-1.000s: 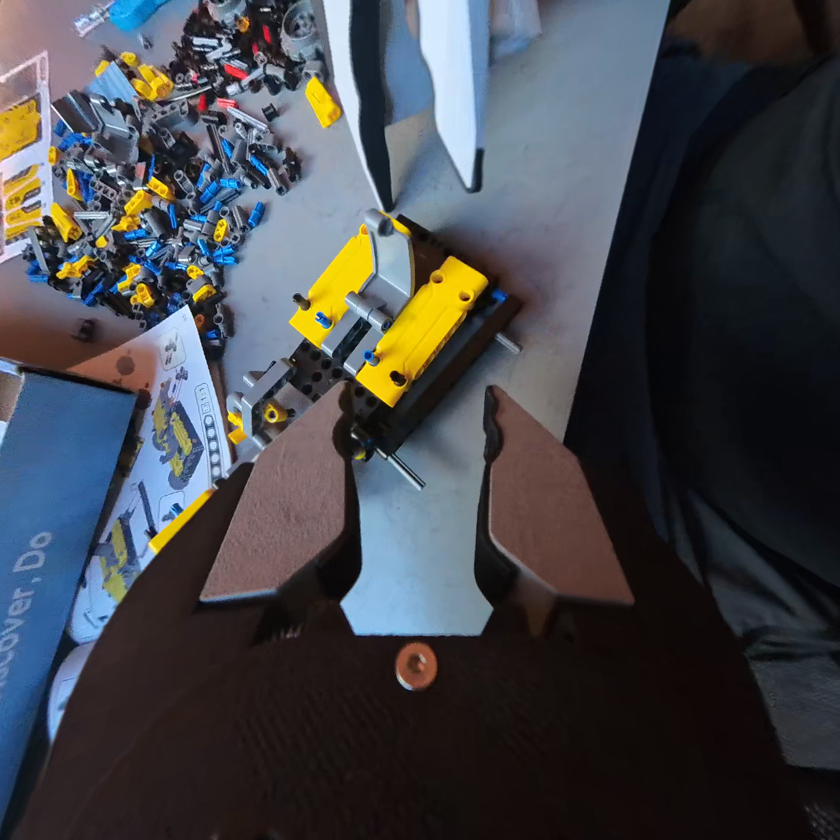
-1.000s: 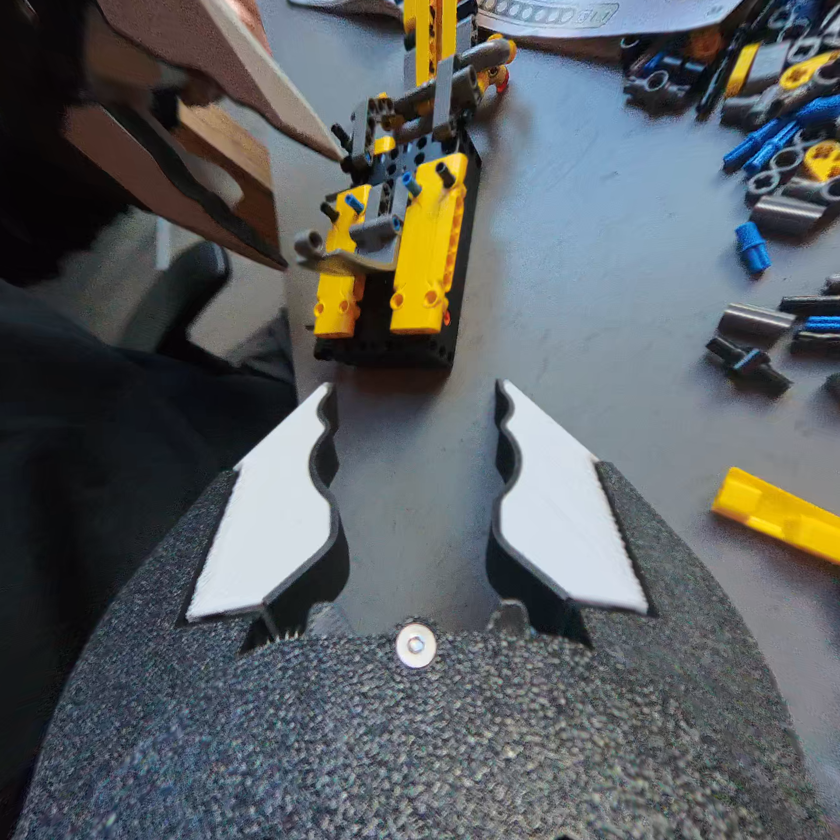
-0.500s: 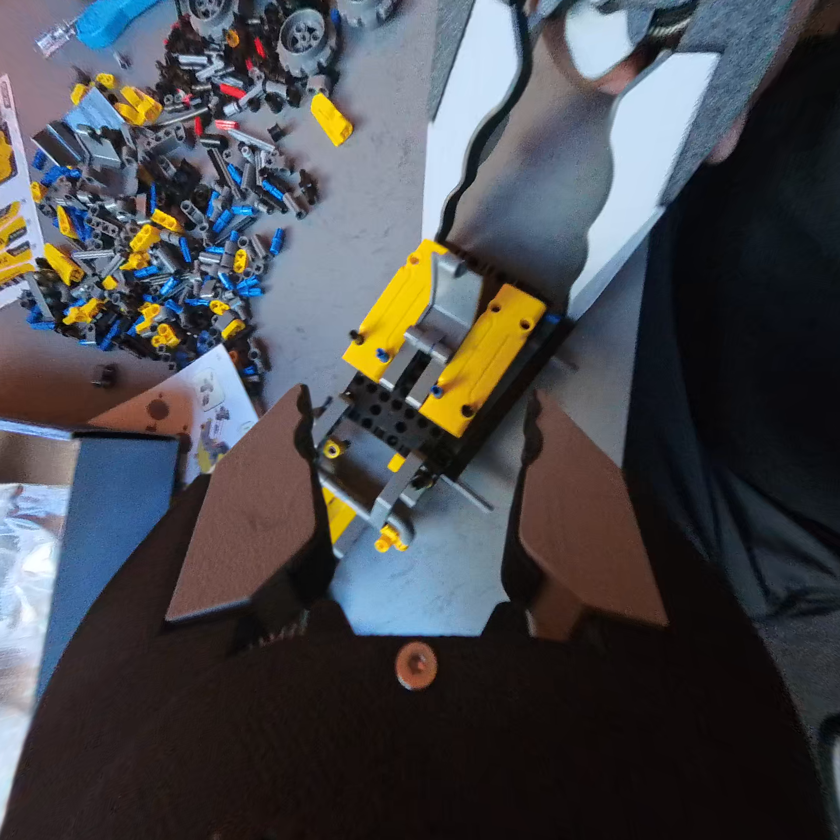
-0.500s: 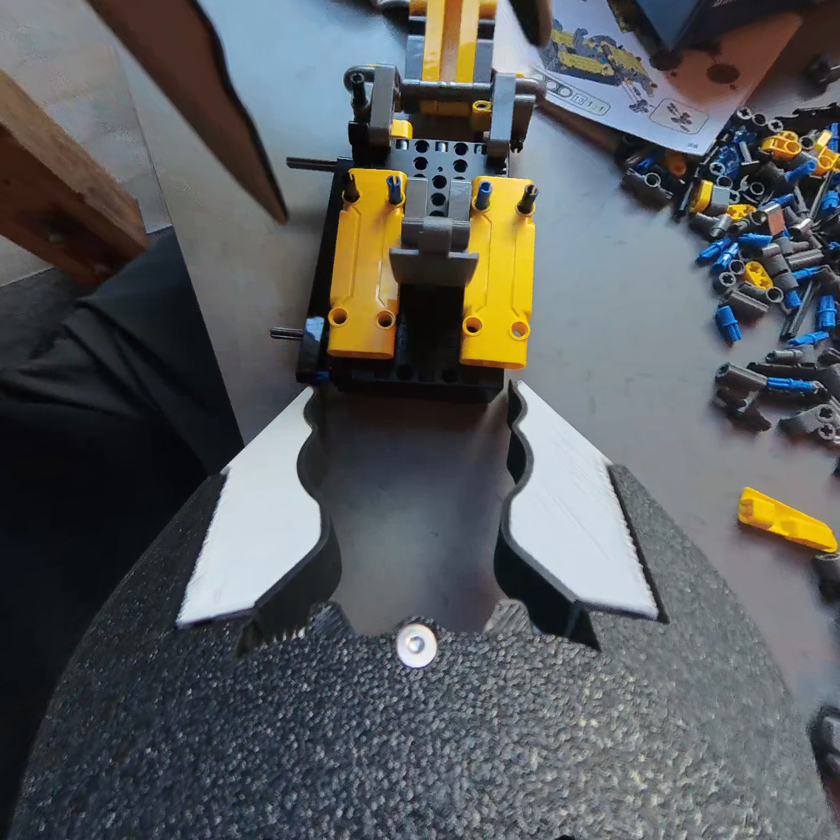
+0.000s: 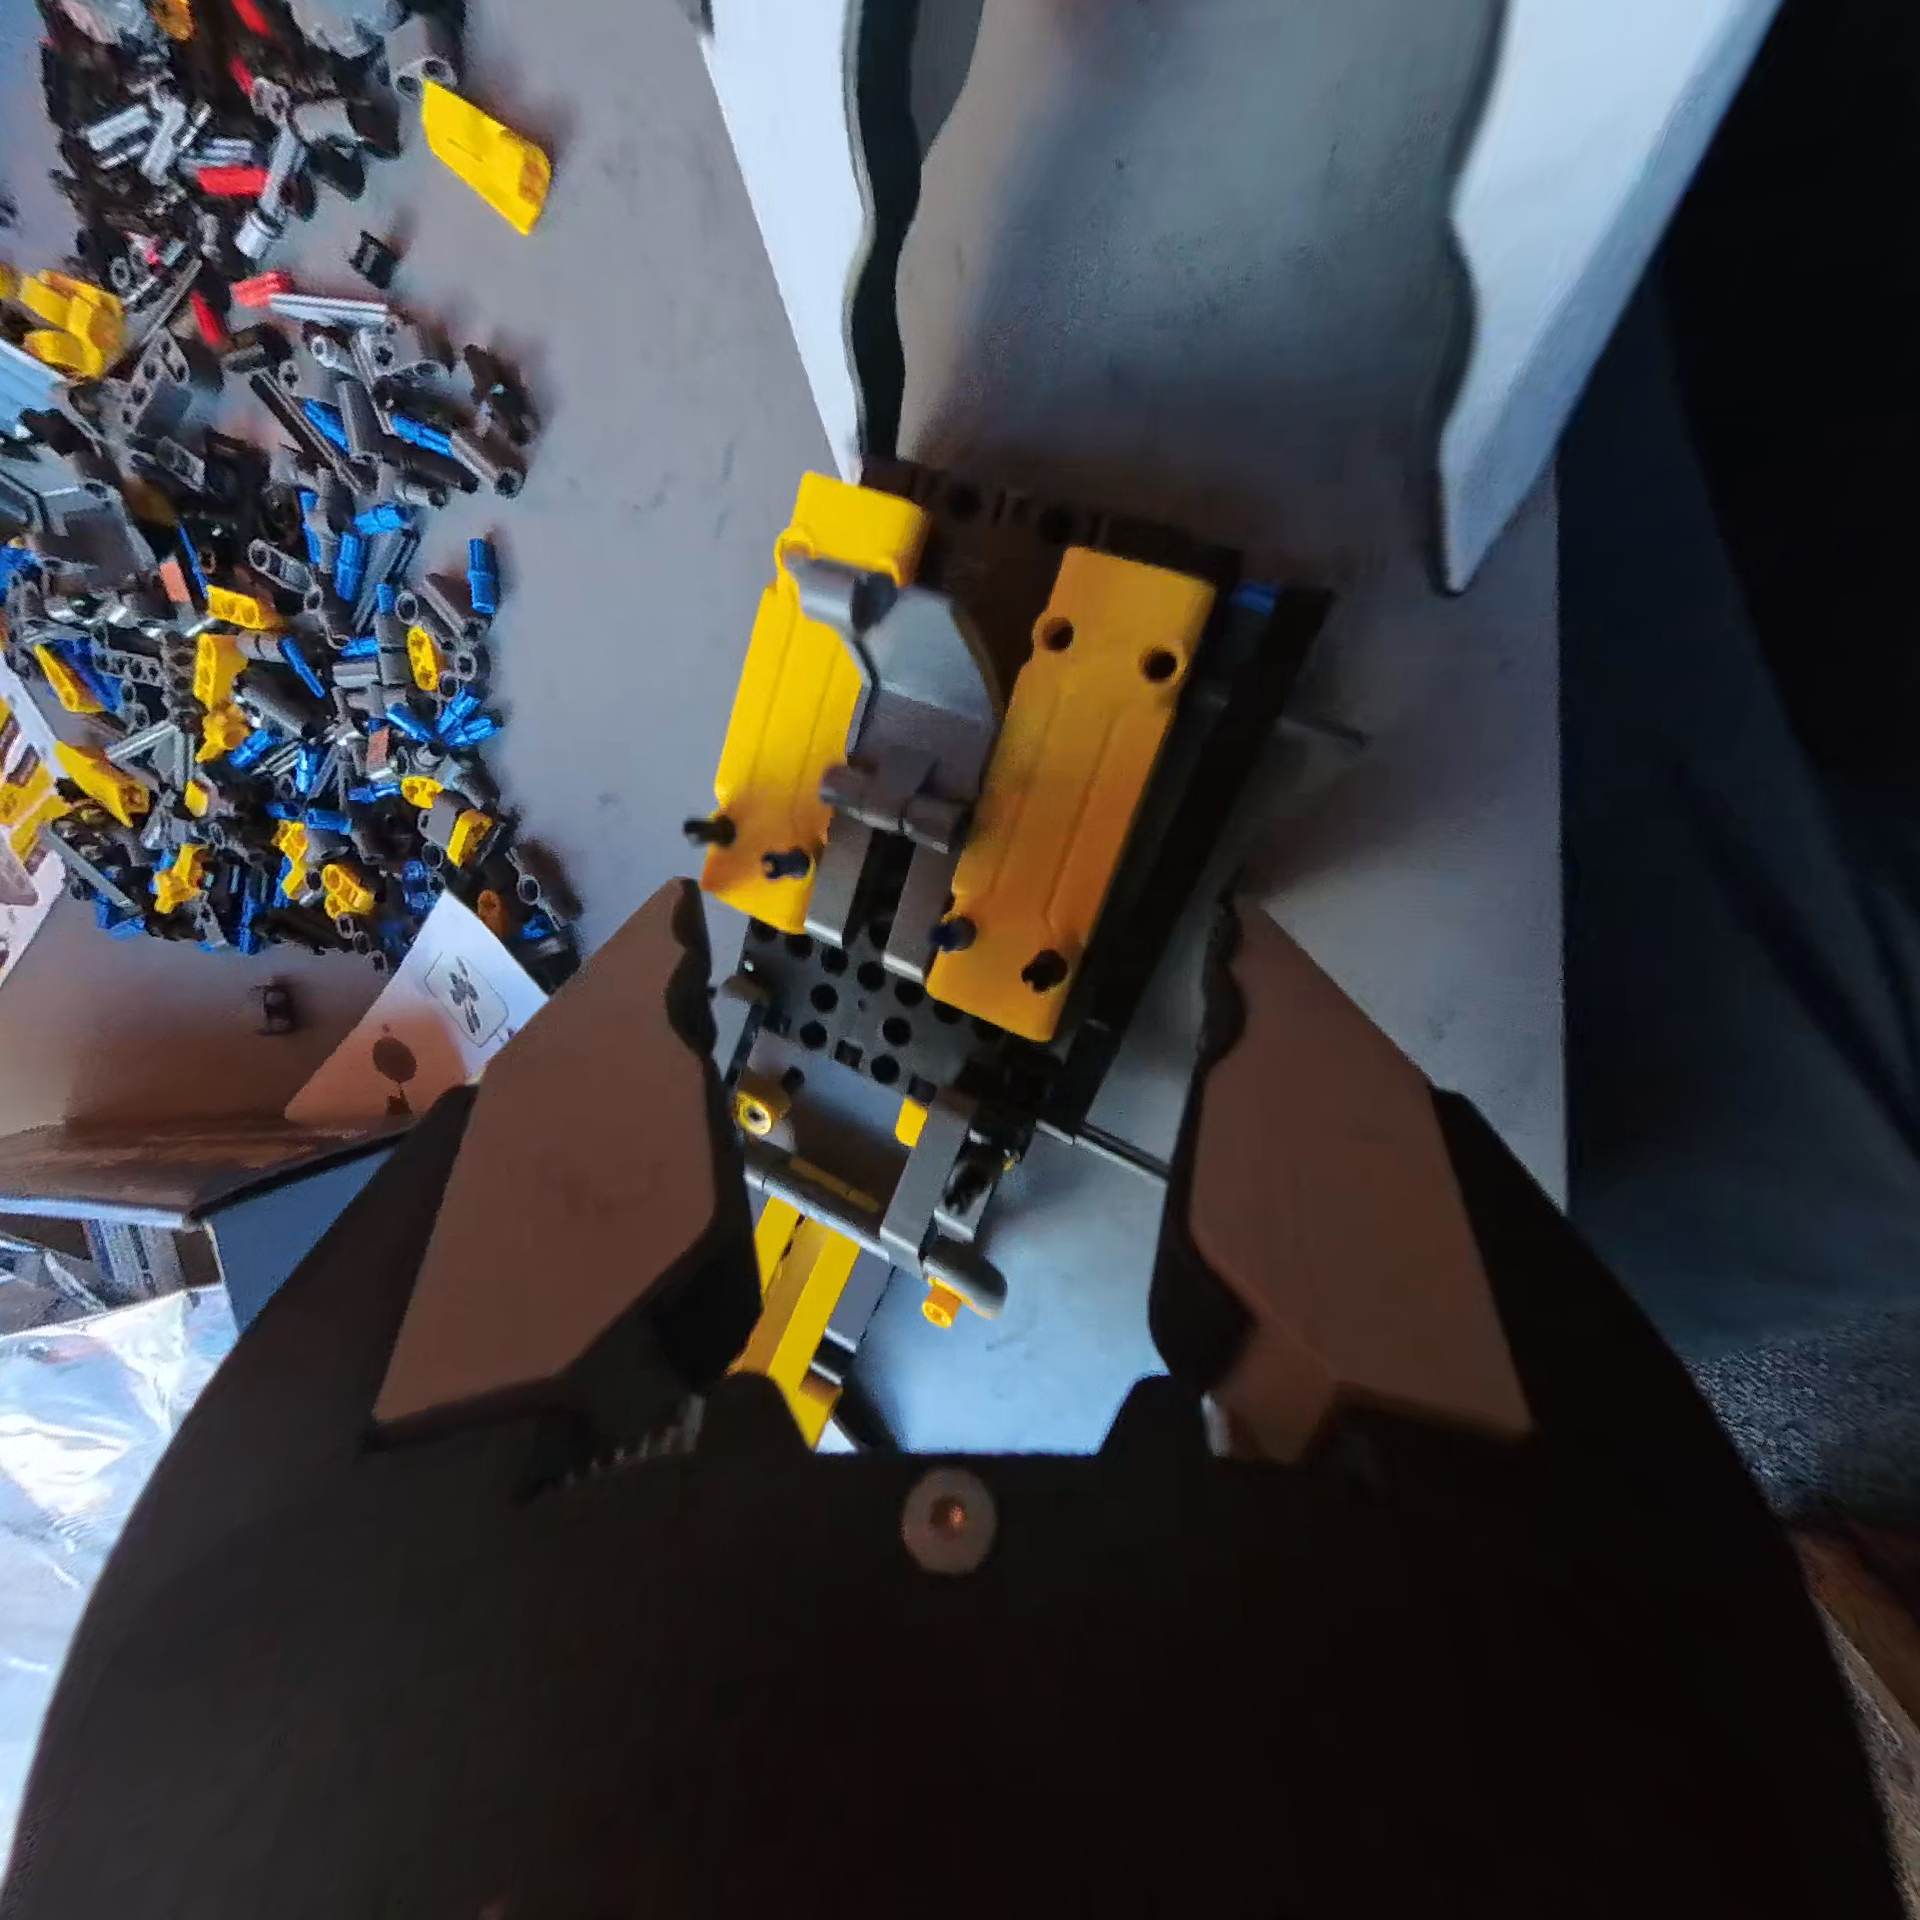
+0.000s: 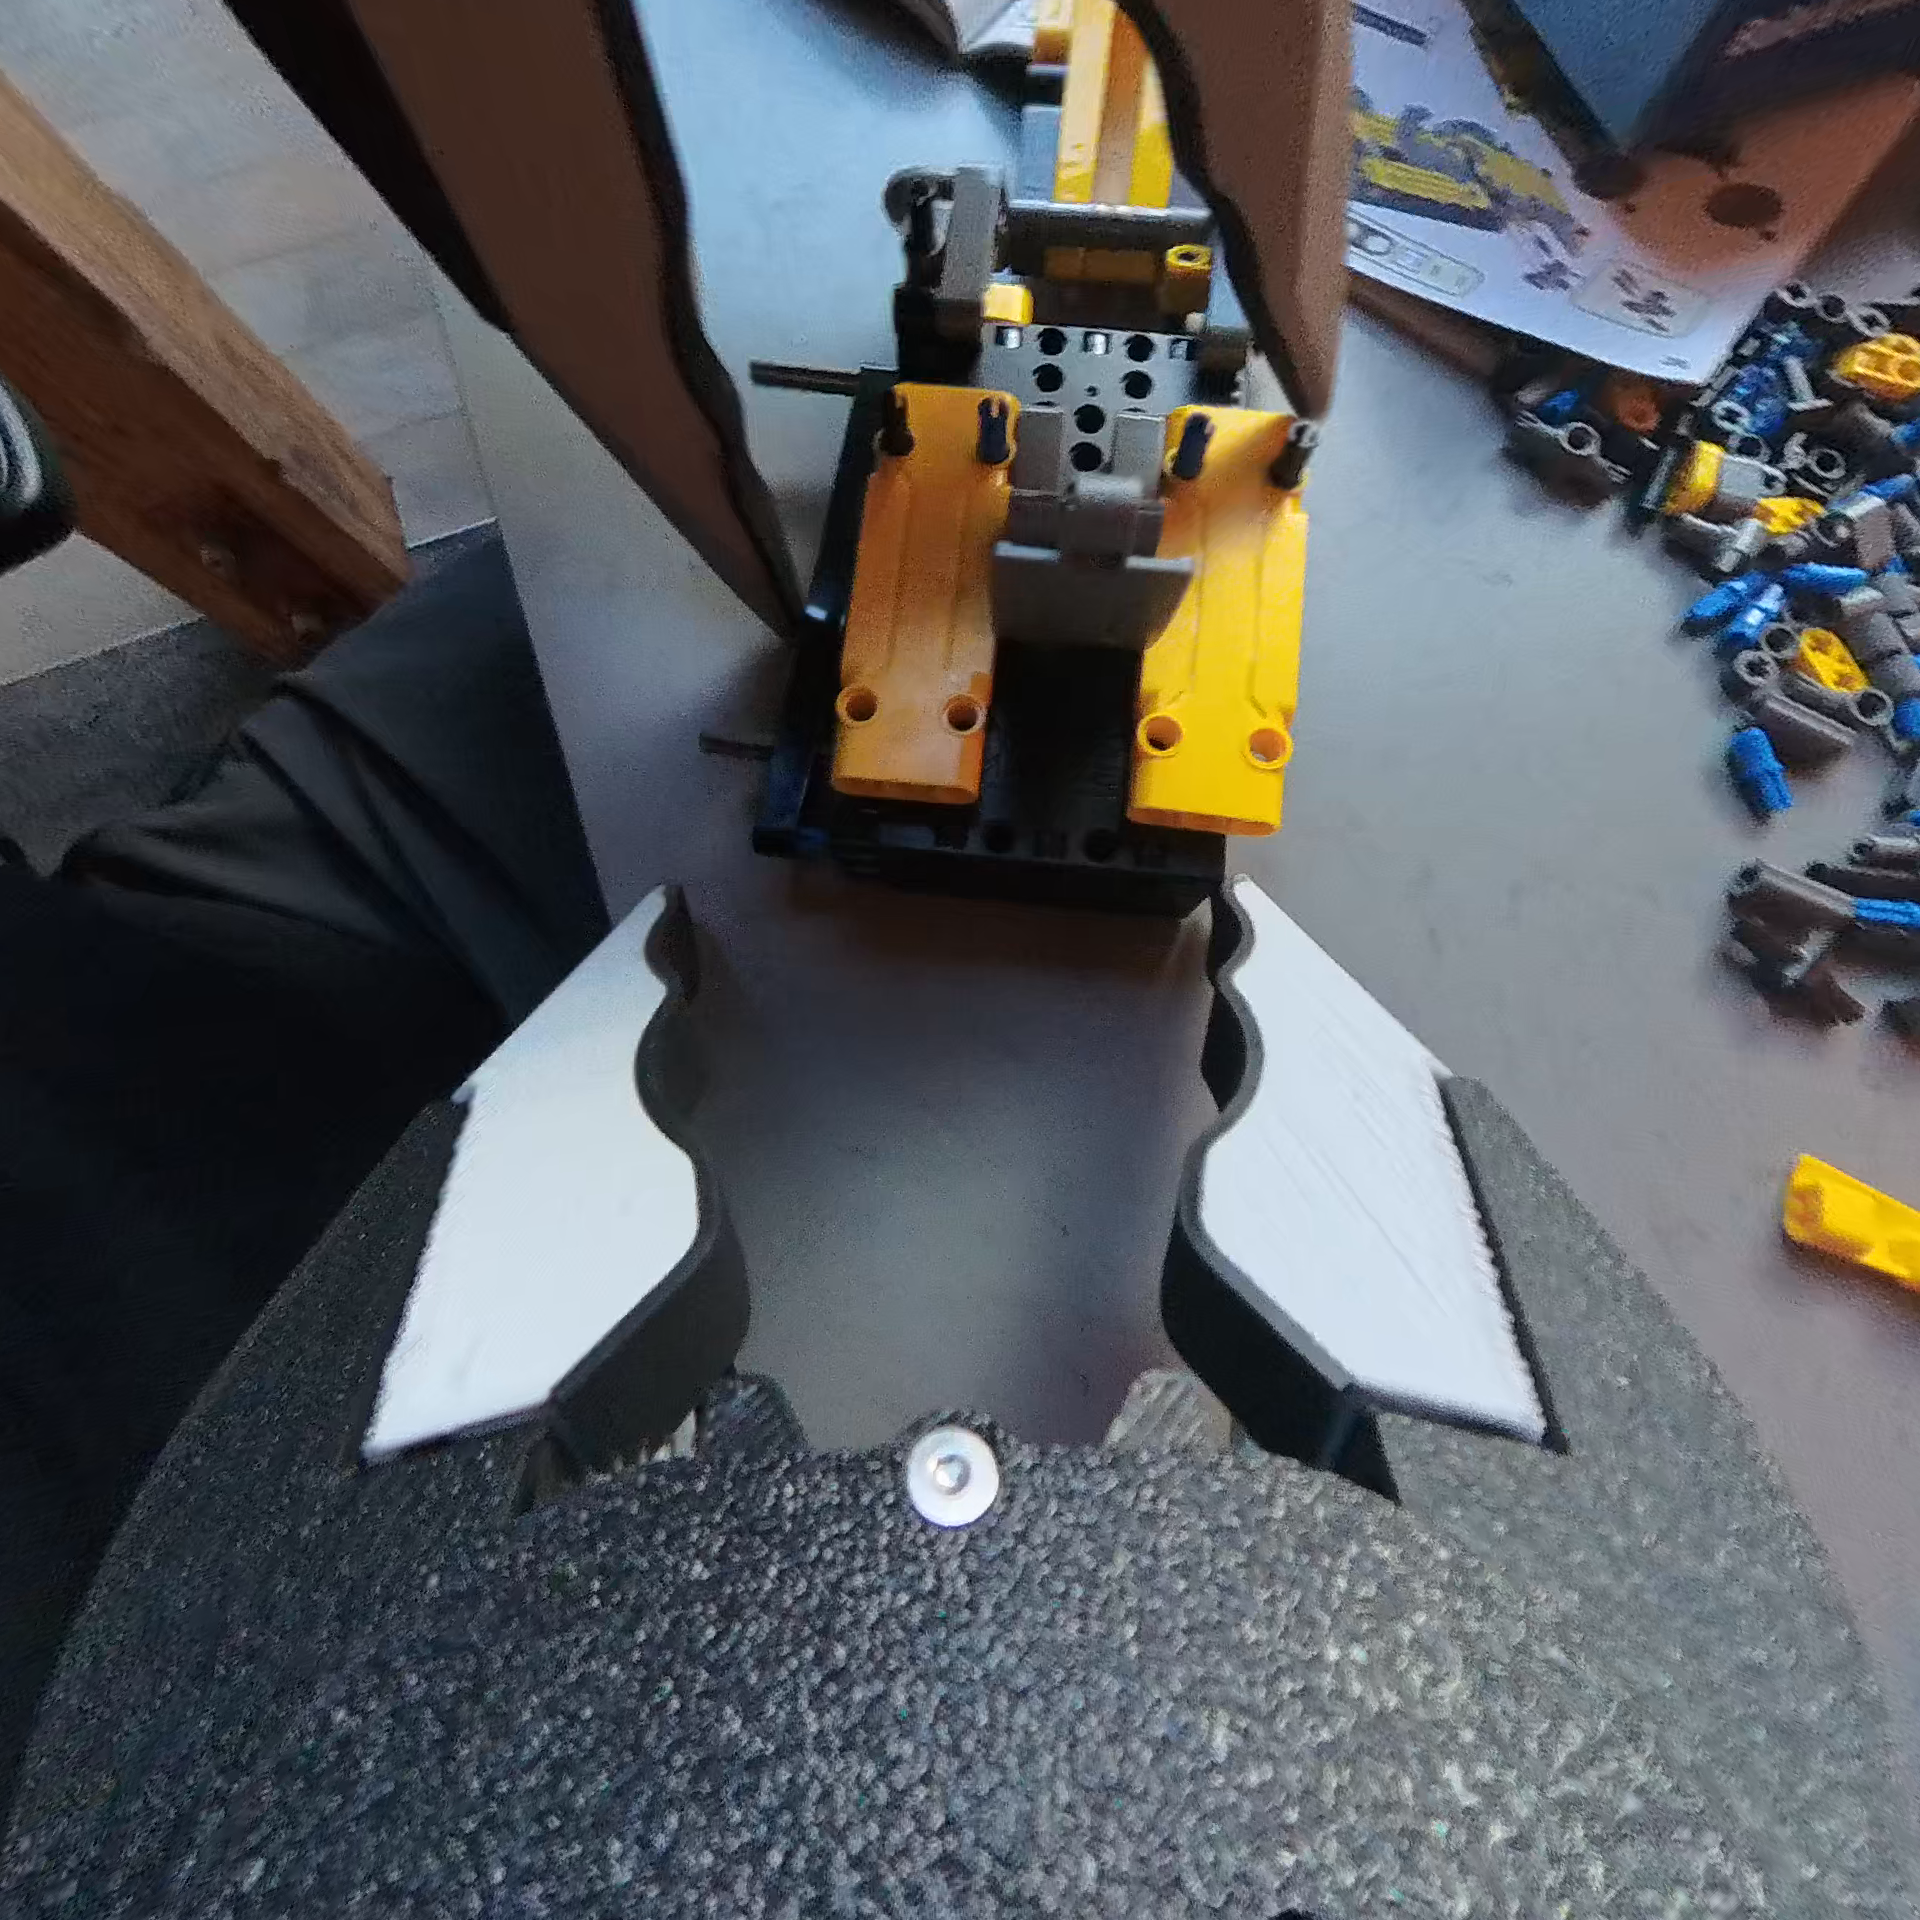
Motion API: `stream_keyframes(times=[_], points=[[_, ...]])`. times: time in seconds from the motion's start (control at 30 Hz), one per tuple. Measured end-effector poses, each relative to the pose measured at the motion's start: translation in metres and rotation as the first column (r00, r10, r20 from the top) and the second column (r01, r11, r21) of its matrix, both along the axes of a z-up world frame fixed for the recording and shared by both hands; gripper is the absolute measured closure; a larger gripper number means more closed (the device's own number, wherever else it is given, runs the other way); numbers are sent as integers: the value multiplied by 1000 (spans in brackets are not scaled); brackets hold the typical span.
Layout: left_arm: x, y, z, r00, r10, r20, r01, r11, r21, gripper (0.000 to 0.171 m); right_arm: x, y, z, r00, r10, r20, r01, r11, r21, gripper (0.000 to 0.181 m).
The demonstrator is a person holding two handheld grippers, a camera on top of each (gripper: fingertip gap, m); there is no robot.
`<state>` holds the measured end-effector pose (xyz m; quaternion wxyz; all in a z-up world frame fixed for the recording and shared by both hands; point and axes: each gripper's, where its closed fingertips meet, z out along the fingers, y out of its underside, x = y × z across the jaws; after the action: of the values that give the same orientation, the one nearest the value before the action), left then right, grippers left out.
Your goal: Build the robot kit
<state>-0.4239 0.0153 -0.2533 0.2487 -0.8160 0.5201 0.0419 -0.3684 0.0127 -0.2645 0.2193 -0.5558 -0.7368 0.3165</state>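
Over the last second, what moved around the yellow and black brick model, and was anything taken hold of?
Both open tongs closed in from opposite ends: the left tongs now straddle the brick model at its boom end, and the right tongs have come up to its rear edge. Nothing is gripped. The model and the loose parts pile stayed on the table.

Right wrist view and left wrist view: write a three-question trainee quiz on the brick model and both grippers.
1. True or false: the left gripper is open, its fingers on either side of the brick model.
2. Which is the loose yellow wedge piece closer to? A) the right gripper B) the instruction booklet
3. Fill in: the pile of loose pieces lies on the grey ____.

Key: 1 true; 2 A; 3 table.
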Motion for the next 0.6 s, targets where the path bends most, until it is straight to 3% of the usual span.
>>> stream_keyframes(times=[0.27, 0.6], points=[[7, 7, -4, 996, 58, 65, -55, 997, -48, 77, -6, 8, -4, 998, -51, 22, 51, 999, 9, 79], [10, 8, -4, 983, 117, 140, -114, 993, -26, 76, -9, 10, -3, 997, 73, 11, -73, 997, 4, 91]])
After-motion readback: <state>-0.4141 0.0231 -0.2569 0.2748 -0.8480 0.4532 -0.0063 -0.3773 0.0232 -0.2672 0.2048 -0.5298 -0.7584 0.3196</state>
